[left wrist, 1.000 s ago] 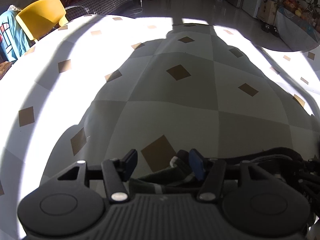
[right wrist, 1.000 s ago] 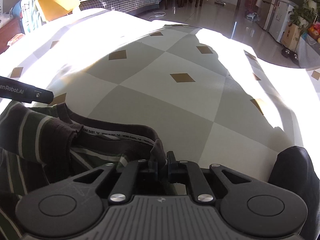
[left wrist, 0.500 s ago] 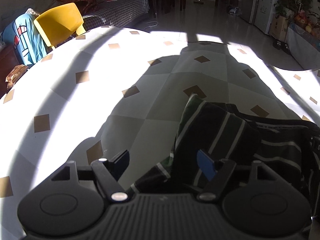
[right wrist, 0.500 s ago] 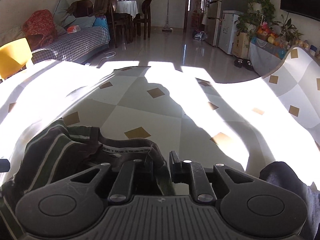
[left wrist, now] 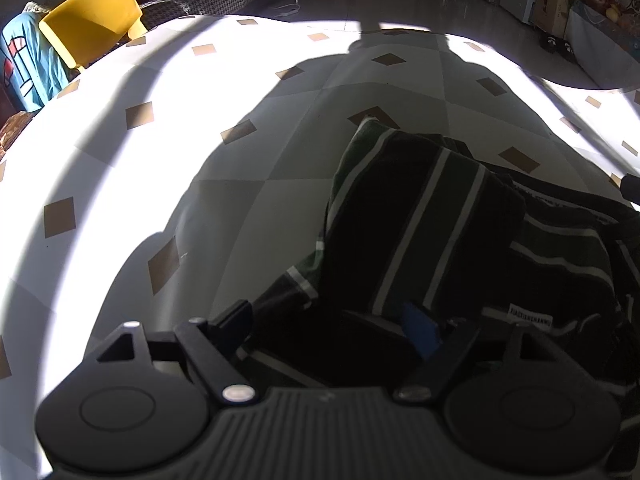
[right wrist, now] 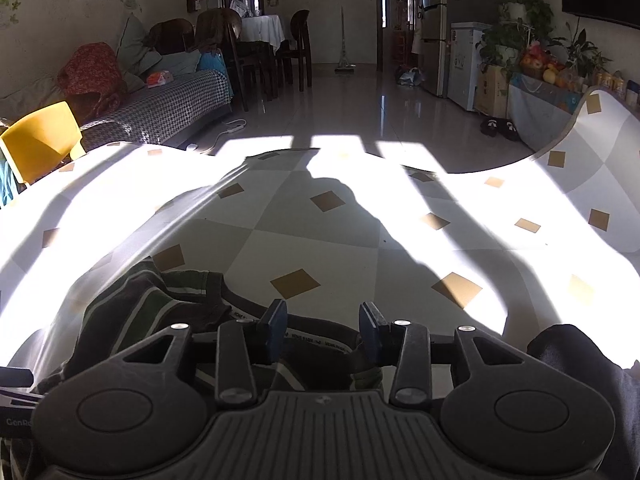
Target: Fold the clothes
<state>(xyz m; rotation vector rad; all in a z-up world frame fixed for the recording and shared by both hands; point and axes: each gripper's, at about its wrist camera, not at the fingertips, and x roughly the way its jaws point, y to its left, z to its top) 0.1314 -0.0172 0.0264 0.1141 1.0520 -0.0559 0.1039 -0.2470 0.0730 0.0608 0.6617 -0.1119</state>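
A dark green shirt with white stripes (left wrist: 432, 216) lies on the checked tablecloth (left wrist: 248, 200), one sleeve folded over its body. My left gripper (left wrist: 332, 324) is open, its jaws wide apart with shirt cloth lying between them. In the right wrist view the same shirt (right wrist: 152, 308) lies low and left, its collar band running under my right gripper (right wrist: 322, 330), which is open with nothing between its pads.
A yellow chair (left wrist: 92, 20) stands at the table's far left edge, with a blue cloth (left wrist: 24, 64) beside it. A dark garment (right wrist: 580, 364) lies at the right. A sofa (right wrist: 160, 104) and room floor lie beyond the table.
My right gripper has opened and let go of the shirt's collar, and it has tilted up. My left gripper stays open; the sleeve now lies folded over the shirt in front of it.
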